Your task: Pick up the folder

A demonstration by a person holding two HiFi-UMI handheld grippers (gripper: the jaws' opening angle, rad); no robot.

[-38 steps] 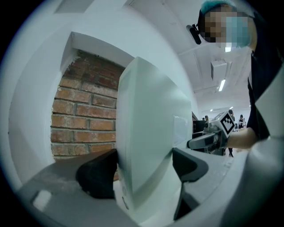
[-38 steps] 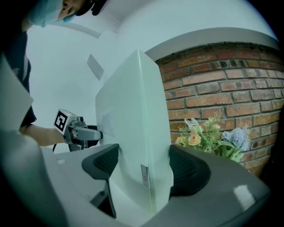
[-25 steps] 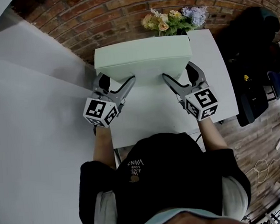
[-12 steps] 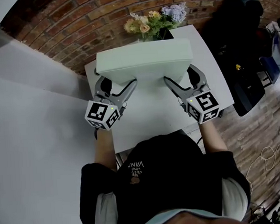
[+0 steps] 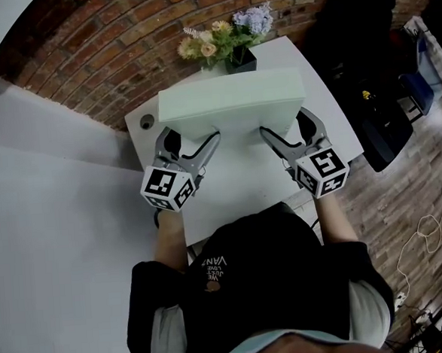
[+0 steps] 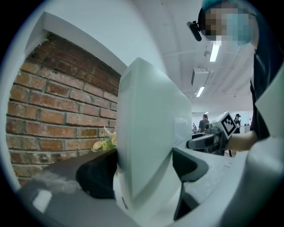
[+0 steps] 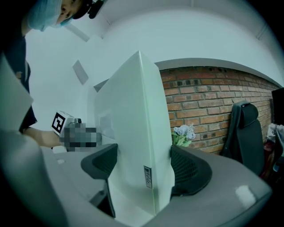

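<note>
The folder (image 5: pixel 231 102) is a thick pale green box file, held flat above the white table (image 5: pixel 237 197) by both grippers. My left gripper (image 5: pixel 190 138) is shut on its near left edge, my right gripper (image 5: pixel 285 126) on its near right edge. In the left gripper view the folder (image 6: pixel 146 128) stands edge-on, and the left gripper (image 6: pixel 142 175) has its dark pads pressed on both faces. The right gripper view shows the folder (image 7: pixel 133 119) clamped the same way by the right gripper (image 7: pixel 140 170), with a small label on its spine.
A vase of flowers (image 5: pixel 223 40) stands at the table's far edge against the brick wall (image 5: pixel 120 35). A small round object (image 5: pixel 146 122) lies at the table's far left corner. A black chair with bags (image 5: pixel 368 63) is to the right, over a wood floor.
Both grippers have stayed shut on the folder. More of the table and the vase now shows round the folder, and the whole scene has shifted left in the head view.
</note>
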